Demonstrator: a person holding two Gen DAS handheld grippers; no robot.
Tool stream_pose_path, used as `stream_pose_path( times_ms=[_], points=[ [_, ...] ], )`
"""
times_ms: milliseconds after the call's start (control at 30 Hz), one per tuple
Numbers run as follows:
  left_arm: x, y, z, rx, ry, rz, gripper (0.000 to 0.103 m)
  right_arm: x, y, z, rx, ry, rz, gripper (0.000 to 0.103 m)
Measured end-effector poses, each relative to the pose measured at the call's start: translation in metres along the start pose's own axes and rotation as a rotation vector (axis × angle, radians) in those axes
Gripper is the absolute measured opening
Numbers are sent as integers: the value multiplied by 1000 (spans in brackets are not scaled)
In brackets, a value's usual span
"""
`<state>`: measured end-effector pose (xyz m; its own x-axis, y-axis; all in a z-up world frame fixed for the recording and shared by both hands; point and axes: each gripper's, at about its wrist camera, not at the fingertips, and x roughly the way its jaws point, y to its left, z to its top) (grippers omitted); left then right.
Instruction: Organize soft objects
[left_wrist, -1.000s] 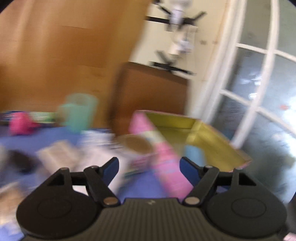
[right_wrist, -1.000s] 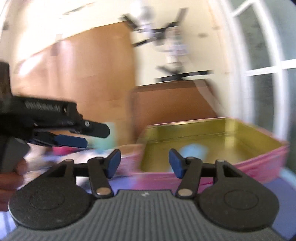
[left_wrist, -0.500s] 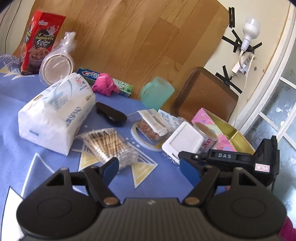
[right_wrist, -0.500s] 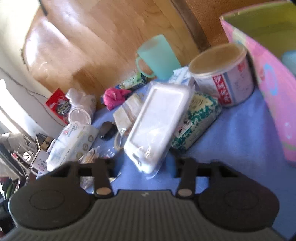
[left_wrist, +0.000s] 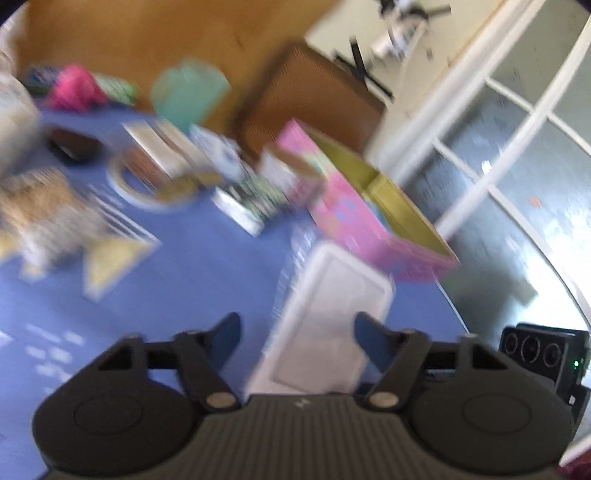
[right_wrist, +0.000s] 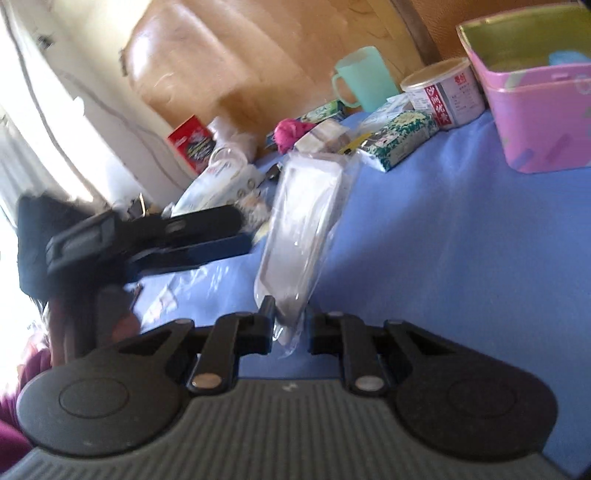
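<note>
Up close, the right tongs (right_wrist: 290, 328) pinch the near end of a clear-wrapped white packet (right_wrist: 299, 229), which juts forward above the blue table (right_wrist: 443, 258). Left tongs (left_wrist: 297, 328) gape wide beside it, gripping nothing. A pink tin (right_wrist: 539, 122) sits ahead to the right.

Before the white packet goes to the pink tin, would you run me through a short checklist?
1. Right gripper shut on the white packet: ok.
2. Grip position: not ok, only the wrapper's near end is pinched.
3. Left gripper open, fingers either side of the packet: ok.
4. Pink tin open: ok.
5. Room inside the tin: cannot tell; a blue item lies there.
</note>
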<state>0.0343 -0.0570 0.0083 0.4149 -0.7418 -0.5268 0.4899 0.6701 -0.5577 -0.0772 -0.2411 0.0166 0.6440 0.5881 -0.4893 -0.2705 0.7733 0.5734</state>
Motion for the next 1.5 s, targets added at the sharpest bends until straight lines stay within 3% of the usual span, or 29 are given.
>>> stream_pose_path(
  times_ms=[200, 533, 600, 667, 733, 800, 867, 900, 933, 1000, 1133, 1267, 1400, 1467, 1500],
  points=[
    [18, -32, 23, 36, -2, -15, 50, -8, 1, -2, -14, -77, -49, 19],
    [88, -128, 92, 220, -67, -36, 49, -67, -42, 52, 34, -365, -166, 20],
    [104, -141, 101, 250, -96, -10, 50, -73, -56, 63, 50, -404, -211, 20],
    [117, -148, 107, 252, -131, 40, 68, -74, -68, 75, 71, -432, -241, 19],
    [122, -147, 107, 237, -162, 91, 71, -69, -78, 90, 91, -458, -278, 16],
    [121, -143, 105, 215, -168, 108, 71, -63, -92, 105, 118, -486, -353, 19],
    [111, -132, 99, 191, -163, 94, 73, -58, -106, 115, 133, -530, -427, 29],
    [103, -126, 93, 184, -165, 92, 73, -54, -110, 119, 130, -537, -488, 43],
    [93, -119, 86, 186, -168, 94, 74, -55, -114, 121, 115, -545, -547, 48],
    [73, -105, 72, 196, -175, 108, 74, -59, -111, 119, 102, -601, -631, 48],
    [25, -65, 39, 191, -188, 161, 74, -76, -95, 101, 59, -726, -664, 48],
    [-25, -22, 9, 172, -226, 281, 74, -60, -56, 95, -126, -692, -585, 48],
    [-59, 15, -8, 117, -271, 390, 74, -9, -15, 95, -322, -469, -401, 52],
    [-69, 33, -14, 63, -280, 410, 74, 26, 0, 96, -388, -344, -335, 59],
    [-73, 43, -16, 36, -284, 419, 74, 46, 8, 96, -426, -296, -323, 72]
  ],
)
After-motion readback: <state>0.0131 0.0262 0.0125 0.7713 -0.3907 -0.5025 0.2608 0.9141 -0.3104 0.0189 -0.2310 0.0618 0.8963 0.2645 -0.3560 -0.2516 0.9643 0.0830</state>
